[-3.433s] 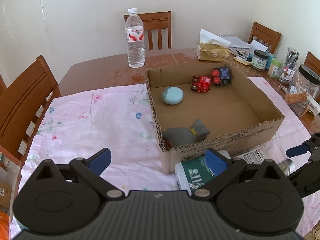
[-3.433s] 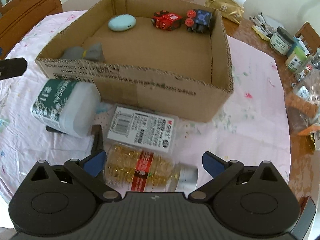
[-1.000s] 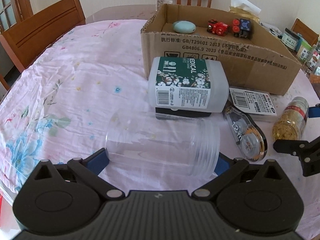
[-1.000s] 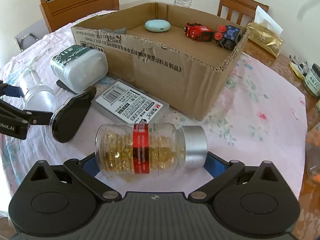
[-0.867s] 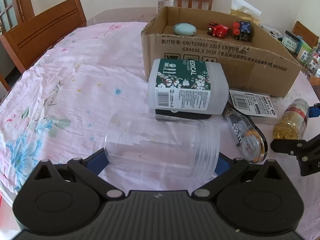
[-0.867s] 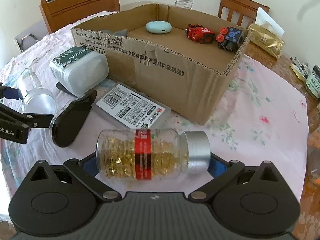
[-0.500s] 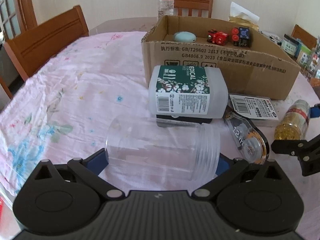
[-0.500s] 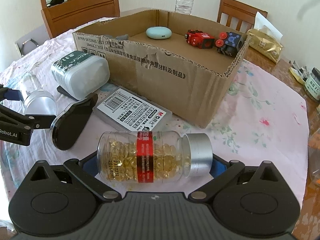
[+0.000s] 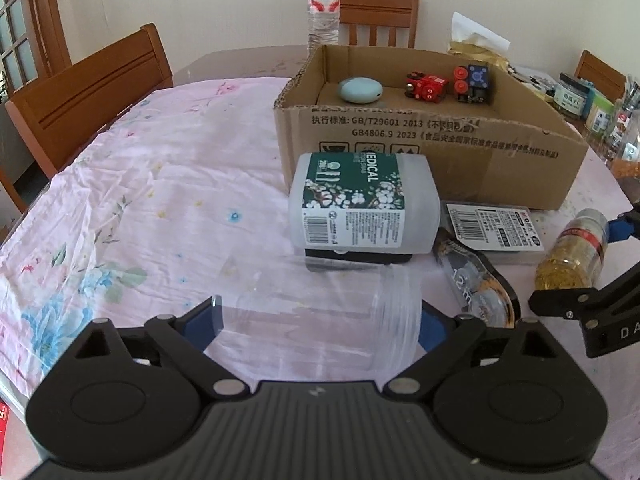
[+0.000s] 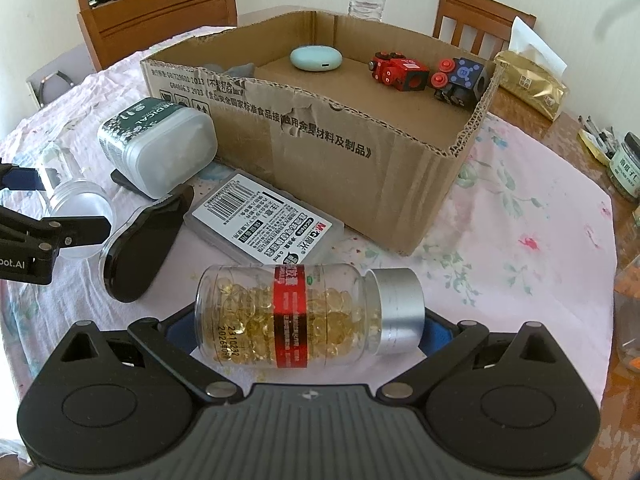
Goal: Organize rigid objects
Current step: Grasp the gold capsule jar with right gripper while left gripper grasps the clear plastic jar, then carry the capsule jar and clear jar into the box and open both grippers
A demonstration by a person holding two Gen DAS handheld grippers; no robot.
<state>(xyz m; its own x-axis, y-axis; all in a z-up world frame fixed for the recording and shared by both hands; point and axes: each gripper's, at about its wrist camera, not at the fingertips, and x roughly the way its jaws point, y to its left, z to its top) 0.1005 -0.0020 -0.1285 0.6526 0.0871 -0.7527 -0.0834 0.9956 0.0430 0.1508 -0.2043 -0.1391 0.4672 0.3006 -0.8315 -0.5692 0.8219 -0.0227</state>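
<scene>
L gripper [image 9: 318, 320] clamps clear plastic jar [image 9: 320, 316] crosswise | R gripper [image 10: 308, 330] clamps capsule-filled glass bottle [image 10: 296, 316] crosswise | we judge open brown cardboard box [image 10: 340, 148] ahead of both, R nearer

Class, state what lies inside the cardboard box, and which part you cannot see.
Inside the box: a pale blue case, a red toy, a blue toy and a grey thing, mostly hidden. The near wall covers the near floor.
</scene>
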